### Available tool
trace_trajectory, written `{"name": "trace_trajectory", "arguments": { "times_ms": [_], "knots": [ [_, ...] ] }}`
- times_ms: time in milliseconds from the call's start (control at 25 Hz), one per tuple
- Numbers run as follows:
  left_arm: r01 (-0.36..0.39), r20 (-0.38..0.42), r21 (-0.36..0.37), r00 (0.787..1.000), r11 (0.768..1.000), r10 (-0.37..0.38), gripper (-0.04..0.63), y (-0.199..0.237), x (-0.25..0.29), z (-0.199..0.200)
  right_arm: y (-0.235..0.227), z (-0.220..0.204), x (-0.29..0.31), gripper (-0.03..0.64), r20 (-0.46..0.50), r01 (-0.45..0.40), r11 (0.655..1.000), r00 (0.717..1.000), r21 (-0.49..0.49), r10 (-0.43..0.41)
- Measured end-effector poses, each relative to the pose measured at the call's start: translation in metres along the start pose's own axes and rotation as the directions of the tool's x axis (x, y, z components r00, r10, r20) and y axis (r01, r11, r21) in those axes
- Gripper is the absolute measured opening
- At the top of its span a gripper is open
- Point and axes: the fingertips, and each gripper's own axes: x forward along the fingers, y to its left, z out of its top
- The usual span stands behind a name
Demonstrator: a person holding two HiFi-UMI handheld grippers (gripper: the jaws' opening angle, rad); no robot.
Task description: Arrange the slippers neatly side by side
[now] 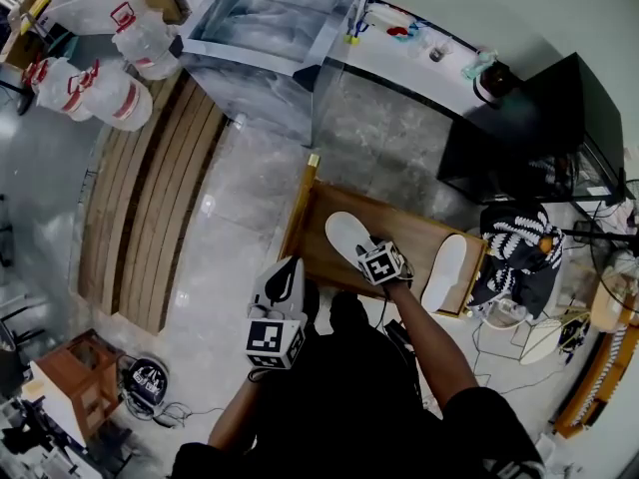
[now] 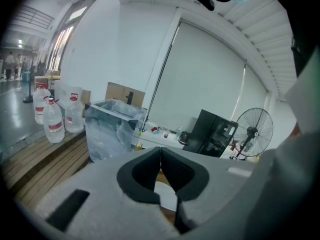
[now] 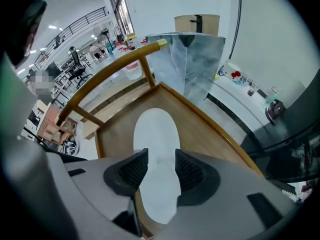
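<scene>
on the low wooden platform (image 1: 399,220) two white slippers lie well apart: the near slipper (image 1: 344,236) (image 3: 156,134) sits at an angle toward the platform's left end, the far slipper (image 1: 445,267) by its right edge. over the near slipper hangs the right gripper (image 1: 384,264) (image 3: 161,170), its jaws spread wide with the white surface showing between them and neither pad pressing on it. off the platform's left side, the left gripper (image 1: 284,279) (image 2: 160,156) is empty, jaws closed together.

Slipper (image 3: 156,134) sides partly hid by R gripper (image 3: 161,166) fingers (image 3: 132,171)
</scene>
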Motion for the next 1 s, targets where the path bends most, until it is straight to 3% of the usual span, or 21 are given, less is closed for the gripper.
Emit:
{"name": "trace_trajectory", "arguments": {
  "times_ms": [320, 440, 1000],
  "knots": [
    [0.000, -0.017, 0.000, 1.000, 1.000, 0.000, 0.017, 0.002, 0.002, -0.006, -0.005, -0.011, 0.015, 0.152, -0.054, -0.009, 1.000, 0.999, -0.007, 0.008],
    [-0.001, -0.021, 0.002, 1.000, 1.000, 0.001, 0.017, 0.004, 0.003, -0.007, -0.003, -0.011, 0.016, 0.084, -0.058, -0.014, 1.000, 0.998, -0.006, 0.014],
    [0.041, -0.023, 0.022, 0.999, 0.999, -0.040, 0.017, -0.008, 0.009, -0.001, -0.009, -0.017, 0.002, 0.038, -0.009, -0.007, 0.992, 1.000, 0.125, 0.008]
  ]
}}
